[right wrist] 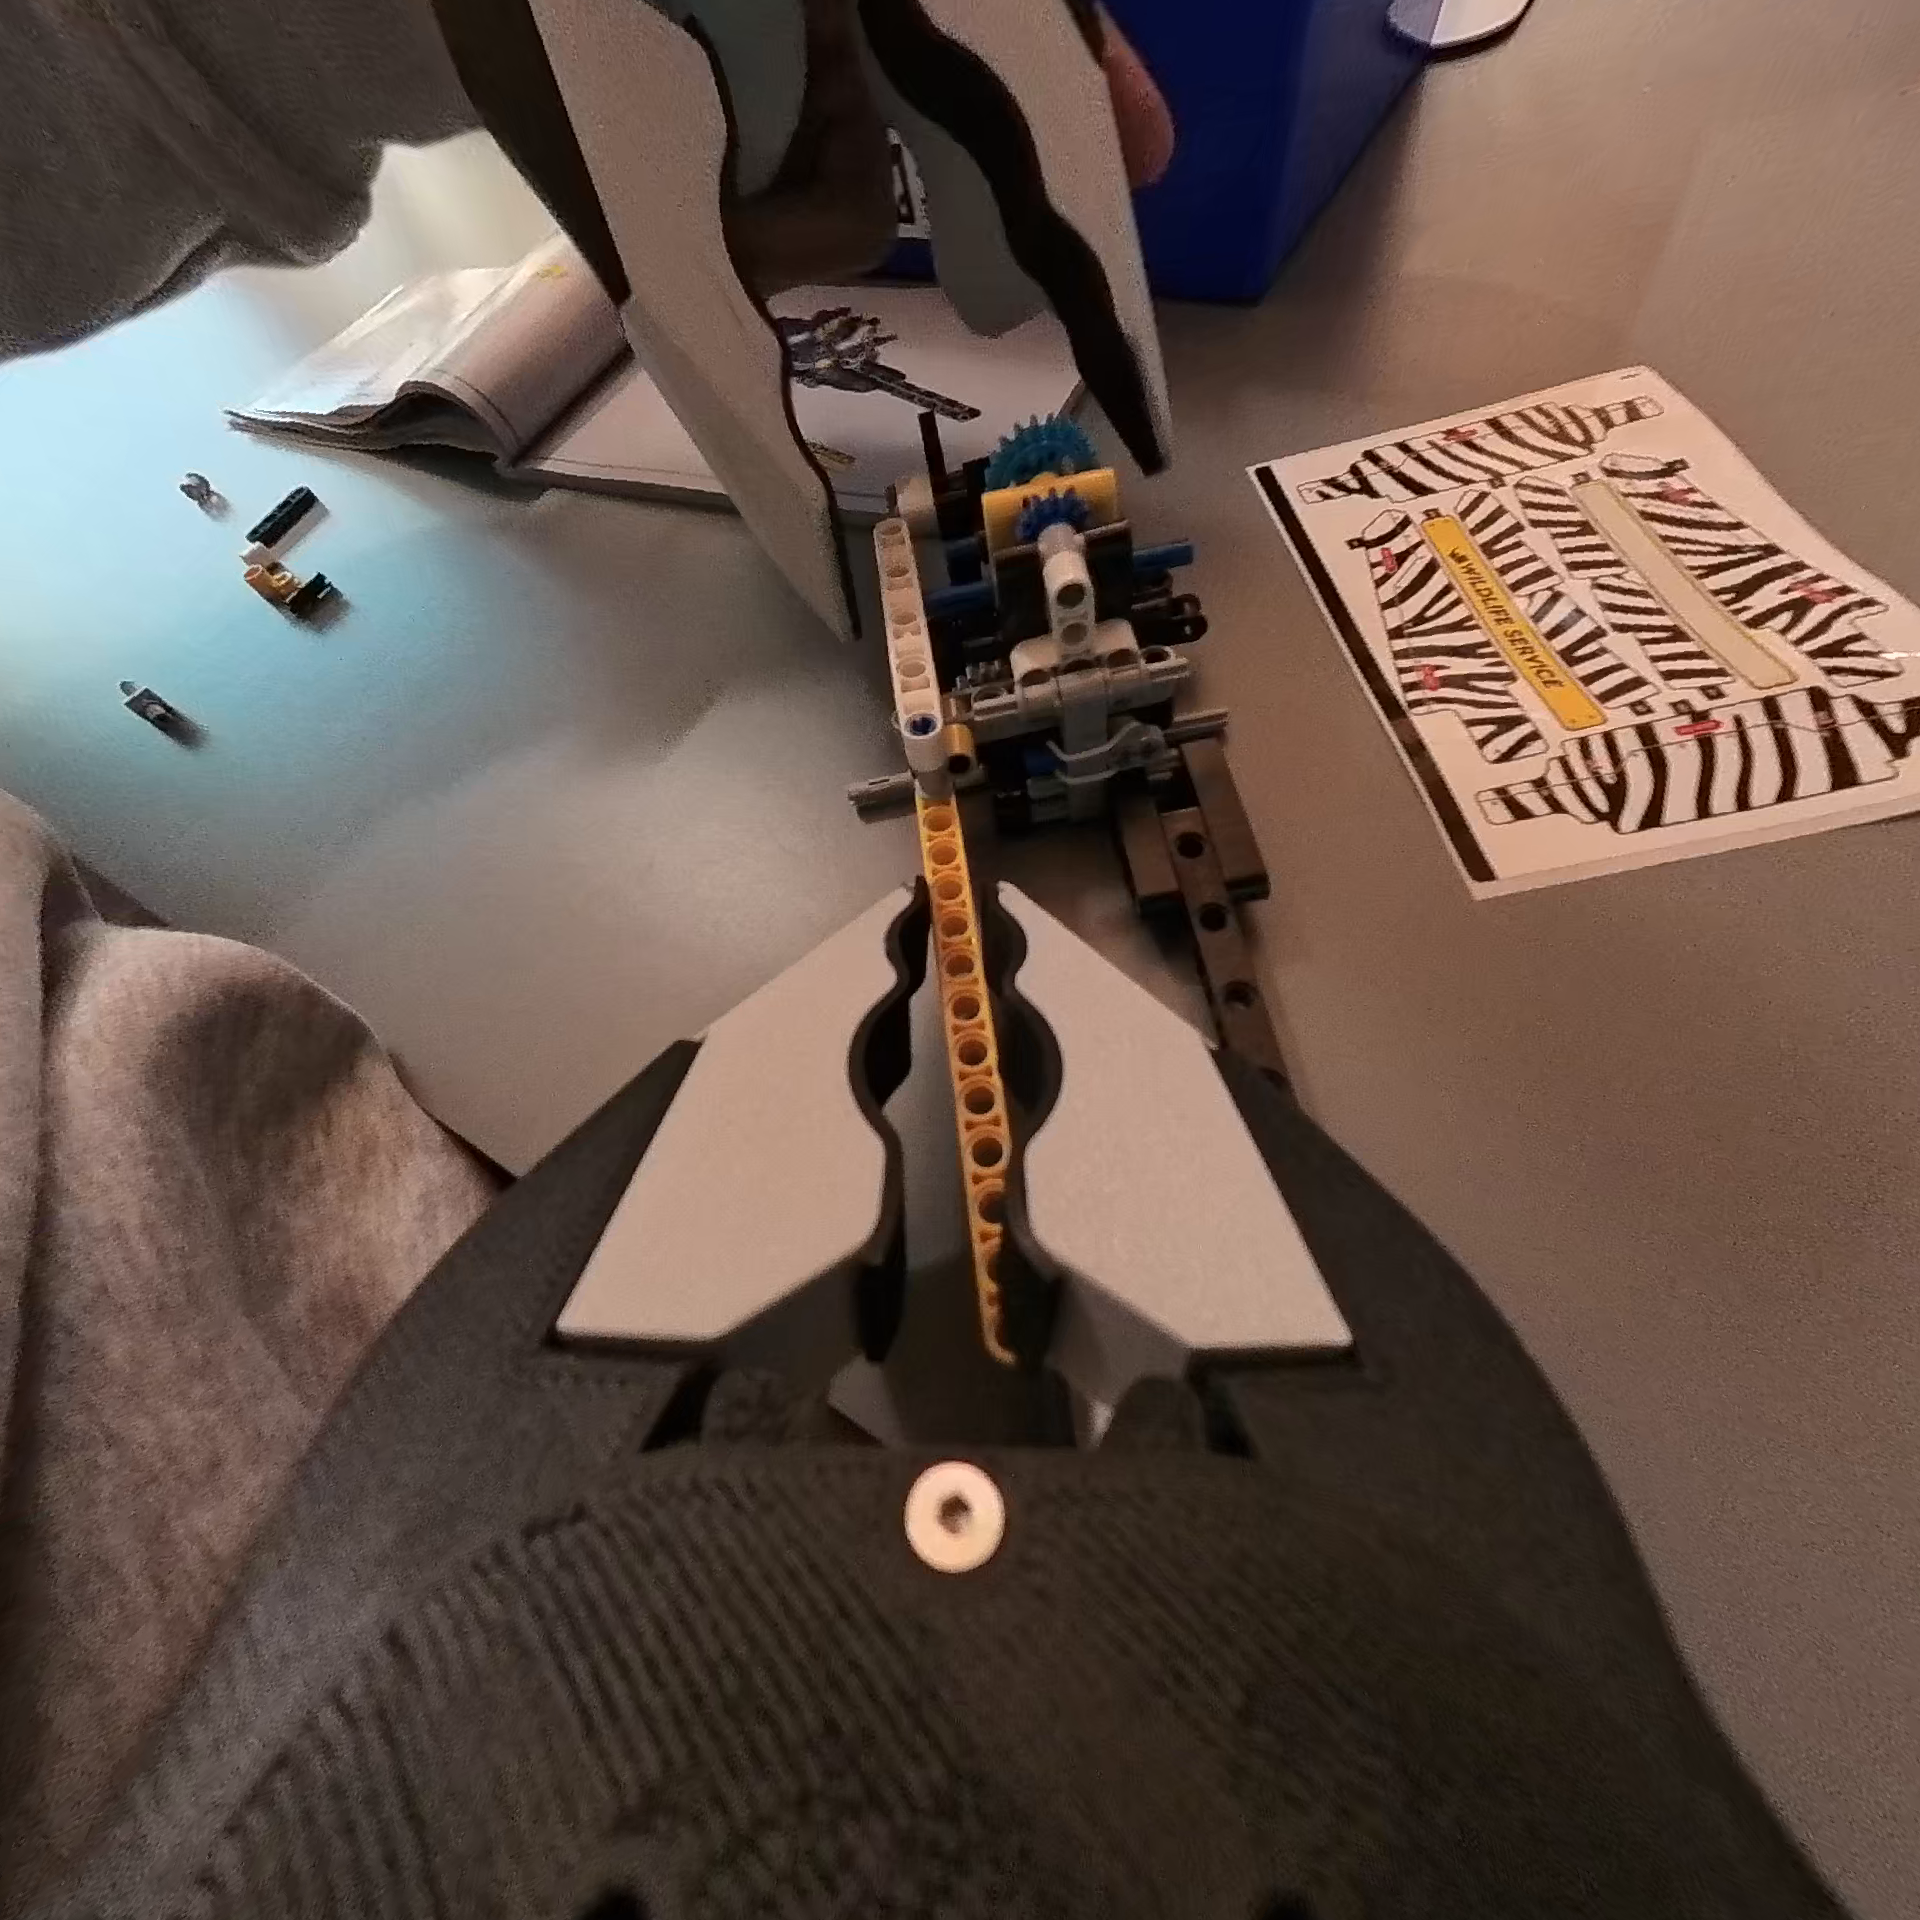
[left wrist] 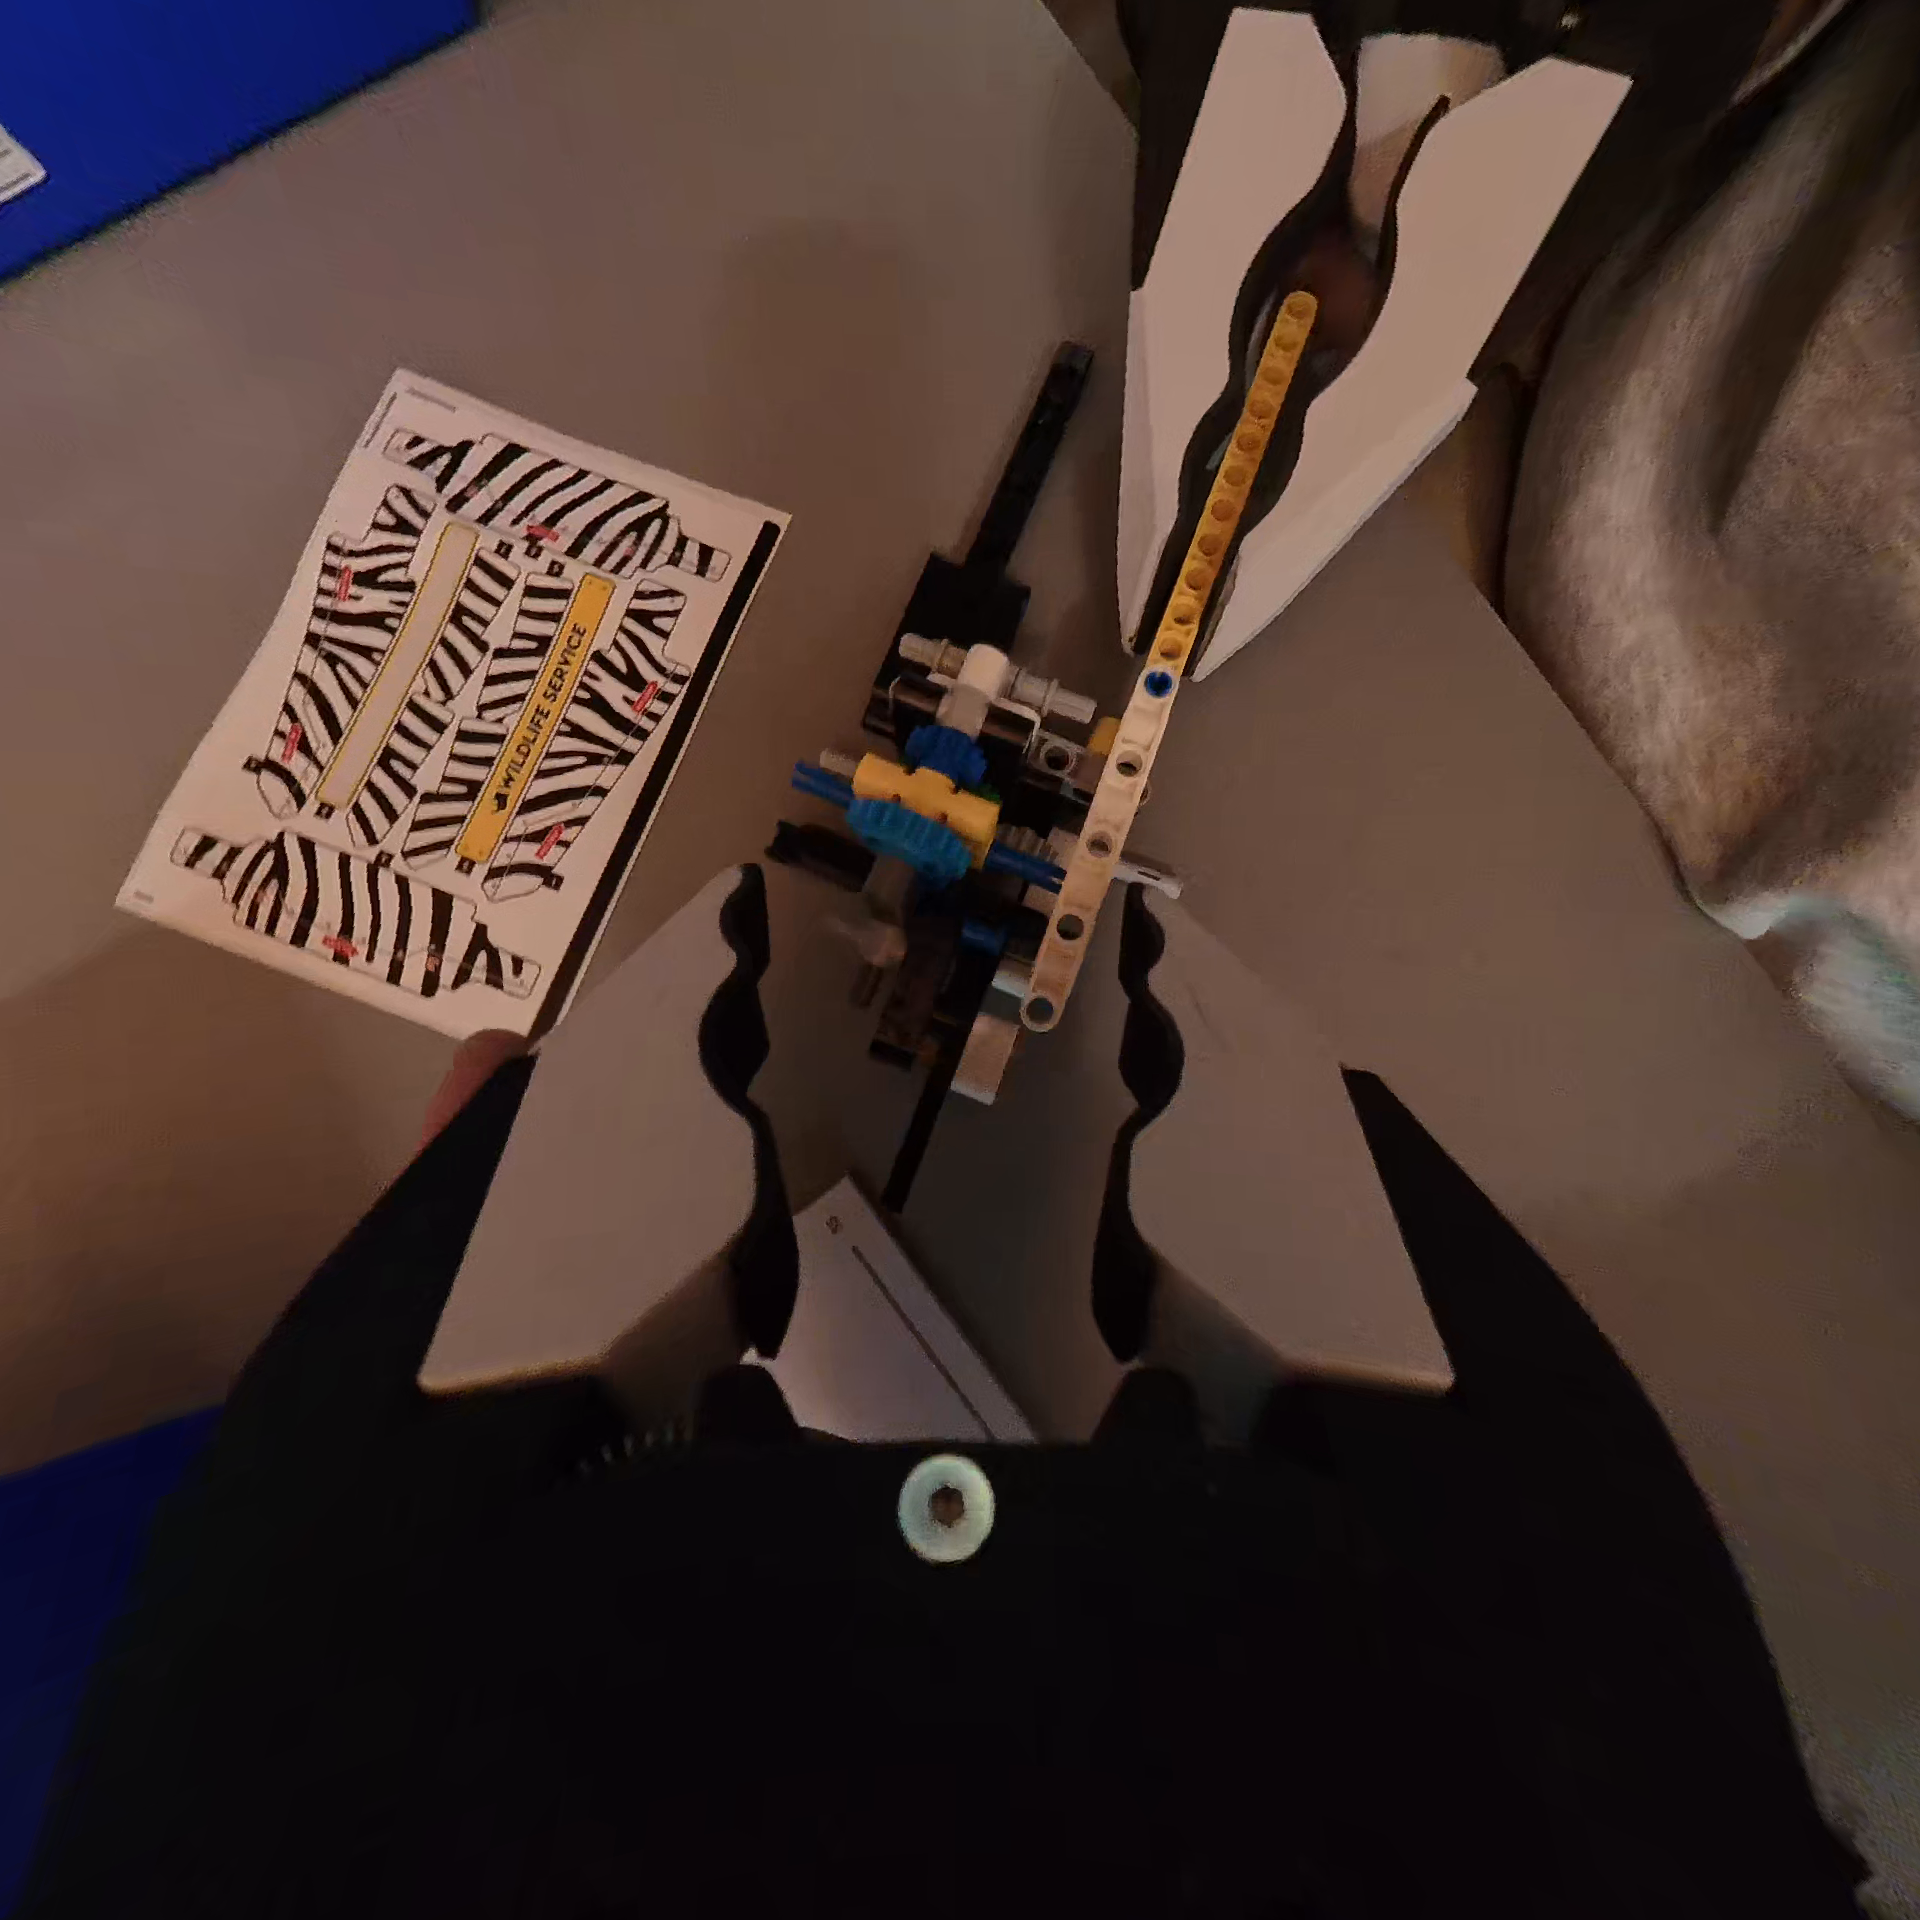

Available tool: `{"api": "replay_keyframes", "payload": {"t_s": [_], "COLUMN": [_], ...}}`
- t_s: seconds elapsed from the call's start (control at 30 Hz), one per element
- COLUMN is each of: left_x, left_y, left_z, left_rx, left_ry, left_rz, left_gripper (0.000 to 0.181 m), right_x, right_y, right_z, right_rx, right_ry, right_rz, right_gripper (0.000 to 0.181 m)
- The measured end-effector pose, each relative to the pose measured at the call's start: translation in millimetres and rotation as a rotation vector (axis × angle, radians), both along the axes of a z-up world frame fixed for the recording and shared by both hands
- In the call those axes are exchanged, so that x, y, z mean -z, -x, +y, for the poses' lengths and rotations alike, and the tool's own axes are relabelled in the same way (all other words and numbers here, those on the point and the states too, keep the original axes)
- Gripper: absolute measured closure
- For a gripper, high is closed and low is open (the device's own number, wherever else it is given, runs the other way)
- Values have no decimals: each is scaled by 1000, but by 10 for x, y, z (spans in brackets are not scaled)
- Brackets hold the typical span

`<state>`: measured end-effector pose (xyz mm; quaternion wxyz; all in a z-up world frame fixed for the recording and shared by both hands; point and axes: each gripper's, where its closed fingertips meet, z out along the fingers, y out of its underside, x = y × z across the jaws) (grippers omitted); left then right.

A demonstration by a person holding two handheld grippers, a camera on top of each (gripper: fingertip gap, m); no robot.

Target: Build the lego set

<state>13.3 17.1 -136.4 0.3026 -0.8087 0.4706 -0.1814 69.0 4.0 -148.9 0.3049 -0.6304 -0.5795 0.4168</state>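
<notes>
Right tongs [right wrist: 961, 894] are clenched on a long yellow perforated plastic beam [right wrist: 971, 1049], whose far end meets the white beam [right wrist: 906, 613] of a partly built multicoloured gear assembly [right wrist: 1049, 623] at 12 o'clock on the grey counter [right wrist: 1558, 1143]. Left tongs [left wrist: 940, 904] hang released over that assembly. Judged progress: early. Loose small pieces [right wrist: 275, 566] lie at 10 o'clock; the zebra-striped sticker sheet [right wrist: 1590, 623] looks unused. A blue bin [right wrist: 1247, 187] stands at 1 o'clock, contents hidden.

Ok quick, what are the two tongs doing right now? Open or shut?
Left tongs: open, holding nothing, spread around the lego model.
Right tongs: shut on the yellow beam, which joins the model's white beam.
</notes>
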Motion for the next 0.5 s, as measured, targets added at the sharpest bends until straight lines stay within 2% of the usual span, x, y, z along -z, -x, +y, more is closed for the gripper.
{"api": "replay_keyframes", "payload": {"t_s": [0.3, 0.5], "left_x": [26, 2], "left_y": [-63, -133], "left_z": [-43, -4], "left_rx": [89, 102], "left_ry": [38, -59], "left_rz": [16, 66], "left_gripper": [121, 116], "right_x": [-1, -1], "right_y": [0, -1], "right_z": [-1, 0], "right_rx": [-3, -4], "right_ry": [6, 10], "right_rz": [0, 1], "right_gripper": [173, 173]}}
